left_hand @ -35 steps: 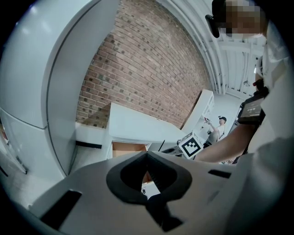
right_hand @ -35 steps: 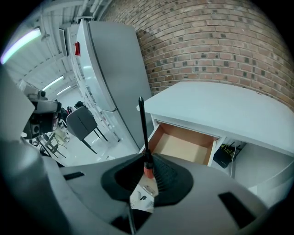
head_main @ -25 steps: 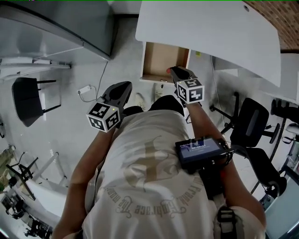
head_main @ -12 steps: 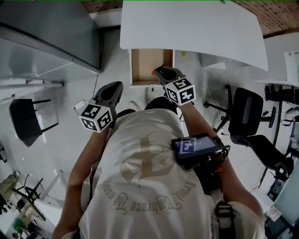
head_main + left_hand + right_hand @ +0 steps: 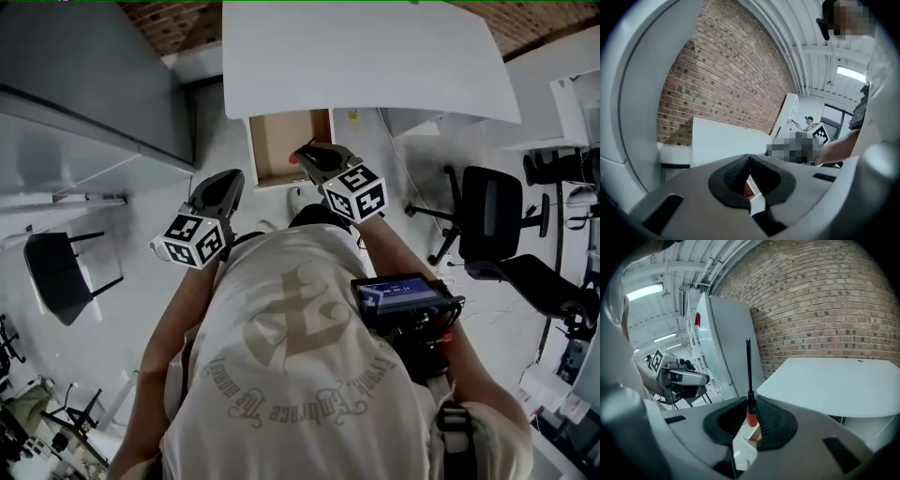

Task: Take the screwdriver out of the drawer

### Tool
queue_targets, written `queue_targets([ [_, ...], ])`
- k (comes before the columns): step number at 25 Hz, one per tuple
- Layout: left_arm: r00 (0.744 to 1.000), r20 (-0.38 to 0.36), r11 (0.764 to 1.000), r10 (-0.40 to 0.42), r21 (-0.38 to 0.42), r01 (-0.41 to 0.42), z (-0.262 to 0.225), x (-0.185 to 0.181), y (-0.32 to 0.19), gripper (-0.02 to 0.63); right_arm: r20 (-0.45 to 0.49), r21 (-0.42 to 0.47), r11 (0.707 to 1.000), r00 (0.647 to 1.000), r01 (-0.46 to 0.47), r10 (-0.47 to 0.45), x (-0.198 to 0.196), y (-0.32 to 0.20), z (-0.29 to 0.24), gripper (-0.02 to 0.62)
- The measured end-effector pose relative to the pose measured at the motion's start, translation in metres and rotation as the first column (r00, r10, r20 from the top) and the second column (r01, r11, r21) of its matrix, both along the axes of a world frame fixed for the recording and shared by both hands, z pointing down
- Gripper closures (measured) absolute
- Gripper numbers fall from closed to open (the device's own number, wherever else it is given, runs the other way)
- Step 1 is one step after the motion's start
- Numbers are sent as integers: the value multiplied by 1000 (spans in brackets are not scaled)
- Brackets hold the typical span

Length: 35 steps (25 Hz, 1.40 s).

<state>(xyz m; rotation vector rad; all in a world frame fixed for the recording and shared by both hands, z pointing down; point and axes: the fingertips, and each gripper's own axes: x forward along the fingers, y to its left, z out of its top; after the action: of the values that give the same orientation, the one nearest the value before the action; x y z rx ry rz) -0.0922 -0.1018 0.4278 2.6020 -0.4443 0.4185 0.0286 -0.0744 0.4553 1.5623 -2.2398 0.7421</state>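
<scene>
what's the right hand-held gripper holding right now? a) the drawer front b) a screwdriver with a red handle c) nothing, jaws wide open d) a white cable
B: in the right gripper view the right hand-held gripper has its jaws closed on the red handle of the screwdriver, whose black shaft sticks out beyond them.

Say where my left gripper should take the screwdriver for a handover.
Probably best: grip the screwdriver by its bare black shaft, coming from the side with jaws across it. The shaft sticks straight out, free beyond the right gripper, whose jaws pinch the red handle end.
</scene>
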Motion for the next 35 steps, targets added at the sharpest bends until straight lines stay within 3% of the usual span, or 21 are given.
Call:
queue_targets([
  [17,989,-8,988,149,42,-149,-9,26,11,584,0,61,996,998,-68,68,24,23,-53,526],
  [28,988,-24,985,153,83,-150,-20,23,2,584,0,54,997,999,-49,49,13,33,-57,526],
  [35,988,4,987,151,59,-151,-8,18,-6,584,31,43,997,998,-64,63,13,25,-45,526],
])
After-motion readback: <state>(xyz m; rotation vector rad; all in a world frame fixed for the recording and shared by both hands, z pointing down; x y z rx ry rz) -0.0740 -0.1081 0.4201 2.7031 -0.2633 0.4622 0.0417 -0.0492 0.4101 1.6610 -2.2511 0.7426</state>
